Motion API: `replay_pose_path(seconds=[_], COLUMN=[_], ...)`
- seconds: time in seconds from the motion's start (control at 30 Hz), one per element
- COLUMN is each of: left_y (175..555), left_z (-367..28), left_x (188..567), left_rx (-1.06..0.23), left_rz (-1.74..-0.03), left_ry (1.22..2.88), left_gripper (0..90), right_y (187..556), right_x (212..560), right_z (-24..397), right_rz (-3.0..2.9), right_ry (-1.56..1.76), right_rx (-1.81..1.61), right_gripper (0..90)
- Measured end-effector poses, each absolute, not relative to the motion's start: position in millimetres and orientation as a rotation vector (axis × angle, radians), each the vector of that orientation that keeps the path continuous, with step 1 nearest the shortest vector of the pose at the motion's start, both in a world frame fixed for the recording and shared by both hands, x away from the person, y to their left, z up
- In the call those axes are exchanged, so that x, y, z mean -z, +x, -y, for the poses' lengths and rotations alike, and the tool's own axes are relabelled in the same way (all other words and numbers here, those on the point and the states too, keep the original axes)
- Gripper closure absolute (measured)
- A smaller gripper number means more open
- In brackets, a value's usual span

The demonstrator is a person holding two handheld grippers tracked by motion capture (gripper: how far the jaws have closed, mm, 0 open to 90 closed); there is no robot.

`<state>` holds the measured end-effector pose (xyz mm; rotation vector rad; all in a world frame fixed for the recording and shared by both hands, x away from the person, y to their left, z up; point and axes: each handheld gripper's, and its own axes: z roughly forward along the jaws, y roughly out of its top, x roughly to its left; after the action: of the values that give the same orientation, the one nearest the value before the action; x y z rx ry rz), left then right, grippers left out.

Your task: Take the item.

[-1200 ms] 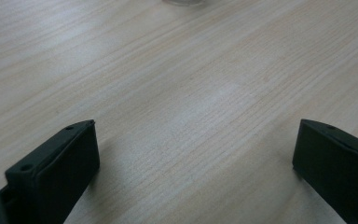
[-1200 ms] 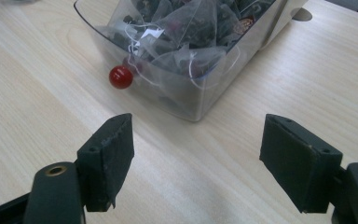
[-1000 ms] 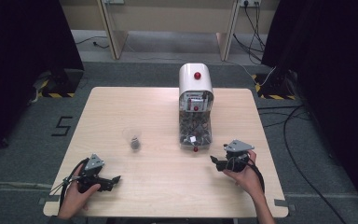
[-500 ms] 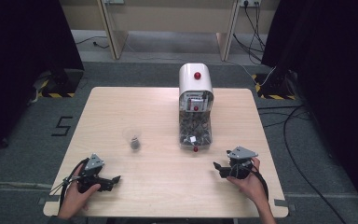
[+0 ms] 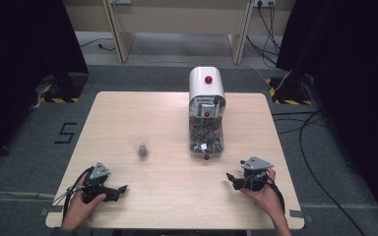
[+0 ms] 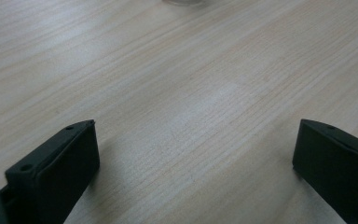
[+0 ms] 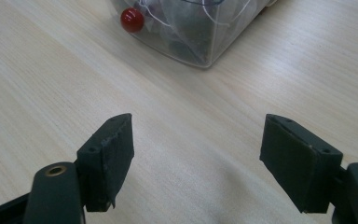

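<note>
While both jaw pairs stand apart and empty, we hold the left hand-held gripper (image 5: 119,189) and right hand-held gripper (image 5: 231,178) near the dispenser (image 5: 206,118) on the worktop (image 5: 128,113).

A white-topped dispenser with a clear front bin (image 5: 205,118) stands upright past the middle of the pale wooden desk (image 5: 128,110), the one tall obstacle. To its left, well apart, sits a small clear cup (image 5: 141,147); bare wood lies between them. In front of the dispenser the desk surface is open. The right claw (image 5: 232,178) rests near the dispenser's front right, jaws wide with nothing between them. The left claw (image 5: 120,189) lies far to the dispenser's front left, jaws also apart over bare wood.
</note>
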<state>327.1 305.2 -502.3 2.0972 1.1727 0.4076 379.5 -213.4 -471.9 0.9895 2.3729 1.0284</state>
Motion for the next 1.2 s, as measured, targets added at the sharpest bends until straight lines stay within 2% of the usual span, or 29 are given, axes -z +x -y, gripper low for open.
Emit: replay_pose_path(seconds=[1.2], left_y=[327.1], left_z=[-305.1], left_x=[502.3], left_rx=[-0.408], left_rz=[-1.173], left_ry=[2.097], left_gripper=[0.0], right_y=[352.5], right_x=[485.7], right_z=[225.7], right_rz=[-2.411], right_ry=[1.132], right_rx=[-0.984], right_gripper=[23.7])
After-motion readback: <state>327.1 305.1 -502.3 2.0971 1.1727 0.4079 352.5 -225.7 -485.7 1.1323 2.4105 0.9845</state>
